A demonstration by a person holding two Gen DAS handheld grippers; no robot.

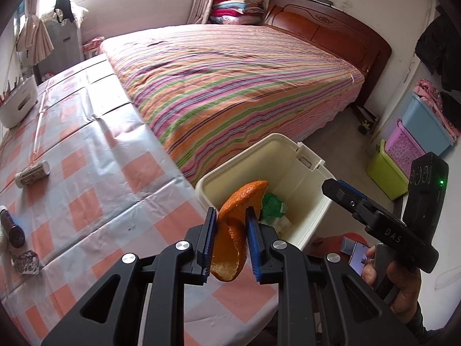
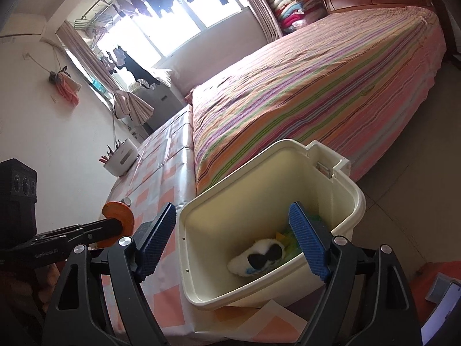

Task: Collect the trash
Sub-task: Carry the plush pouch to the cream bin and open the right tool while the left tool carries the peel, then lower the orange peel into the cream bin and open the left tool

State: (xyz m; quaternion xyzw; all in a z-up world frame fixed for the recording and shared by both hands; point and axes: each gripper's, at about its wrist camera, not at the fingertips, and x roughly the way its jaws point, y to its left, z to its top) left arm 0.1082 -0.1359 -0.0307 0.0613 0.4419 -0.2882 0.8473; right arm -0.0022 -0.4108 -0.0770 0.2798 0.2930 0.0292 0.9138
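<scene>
My left gripper [image 1: 230, 216] is shut on an orange peel [image 1: 233, 230] and holds it above the table edge, next to the cream trash bin [image 1: 311, 190]. The bin holds green and white wrappers [image 1: 273, 204]. In the right wrist view my right gripper [image 2: 230, 242] is open and empty, its fingers spread over the bin [image 2: 334, 178], which holds a white wrapper with dark spots [image 2: 259, 256]. The peel [image 2: 118, 213] shows at the left there. The right gripper body [image 1: 383, 225] appears at the right of the left wrist view.
The checked table [image 1: 86, 173] carries a small jar [image 1: 31, 174], a dark tube [image 1: 13, 227], a crumpled foil ball [image 1: 26, 262] and a white holder [image 1: 17, 106]. A striped bed [image 1: 230, 86] lies beyond. Coloured storage boxes [image 1: 403, 150] stand at the right wall.
</scene>
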